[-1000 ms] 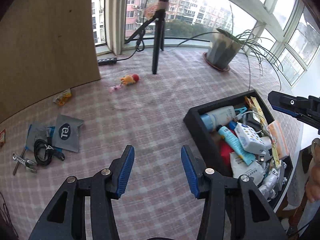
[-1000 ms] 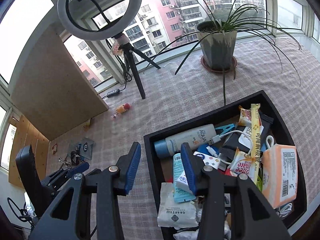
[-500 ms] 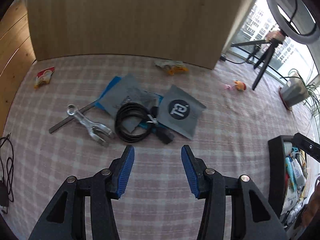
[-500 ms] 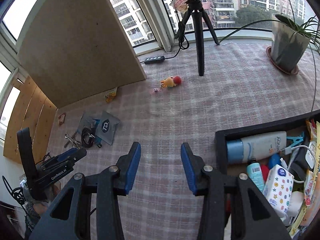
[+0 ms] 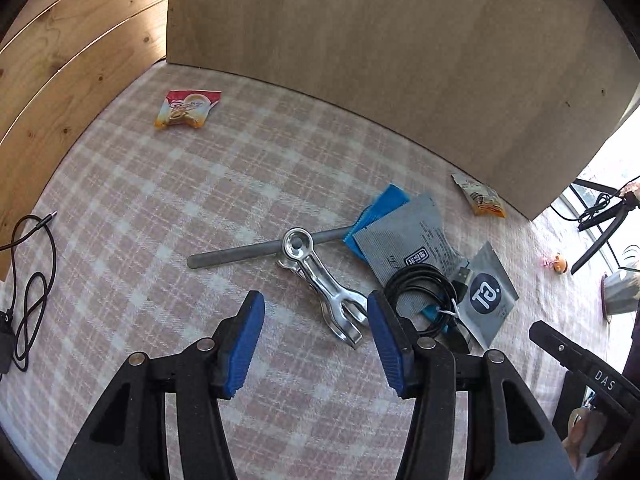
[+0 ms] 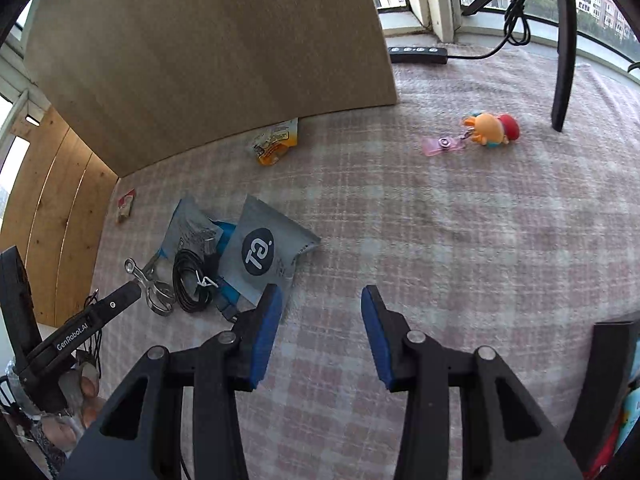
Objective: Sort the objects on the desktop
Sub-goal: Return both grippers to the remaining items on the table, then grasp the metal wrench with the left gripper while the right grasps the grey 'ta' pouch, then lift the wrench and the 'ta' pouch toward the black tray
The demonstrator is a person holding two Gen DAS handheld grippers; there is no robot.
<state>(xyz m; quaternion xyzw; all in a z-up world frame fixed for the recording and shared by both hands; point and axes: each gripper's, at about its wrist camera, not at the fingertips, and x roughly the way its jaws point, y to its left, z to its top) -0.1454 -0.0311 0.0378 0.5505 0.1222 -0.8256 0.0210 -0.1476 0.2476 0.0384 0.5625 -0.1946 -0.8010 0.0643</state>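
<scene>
Left gripper (image 5: 316, 338) wide apart, holding nothing, hovering low over the plaid-covered counter (image 5: 168, 208). Directly ahead of its blue fingers (image 5: 246, 344): a shiny metal clip tool (image 5: 320, 286), forked end toward the gripper, ring end lying over a grey metal rod (image 5: 256, 251). Just right of the tool, a coiled black cable (image 5: 424, 300) tied with a white twist, resting on a grey printed pouch (image 5: 412, 240) with a blue packet (image 5: 380, 210) under it. A second grey pouch with a round dark logo (image 5: 486, 294) touches the cable's plug end.

Two snack sachets near the upright brown board (image 5: 400, 60): red-and-white one (image 5: 186, 109) far left, orange one (image 5: 480, 198) at the board's right foot. Loose black wire (image 5: 30, 264) at the left edge.

Right gripper (image 6: 320, 330) also wide apart and empty, well to the right of the pile, above bare cloth. Beyond it, an orange-and-red figure keychain (image 6: 490, 128) with a pink tag, beside a black tripod leg (image 6: 564, 44). Black power strip (image 6: 418, 54) by the window. Black bin wall (image 6: 600, 380) at lower right.
</scene>
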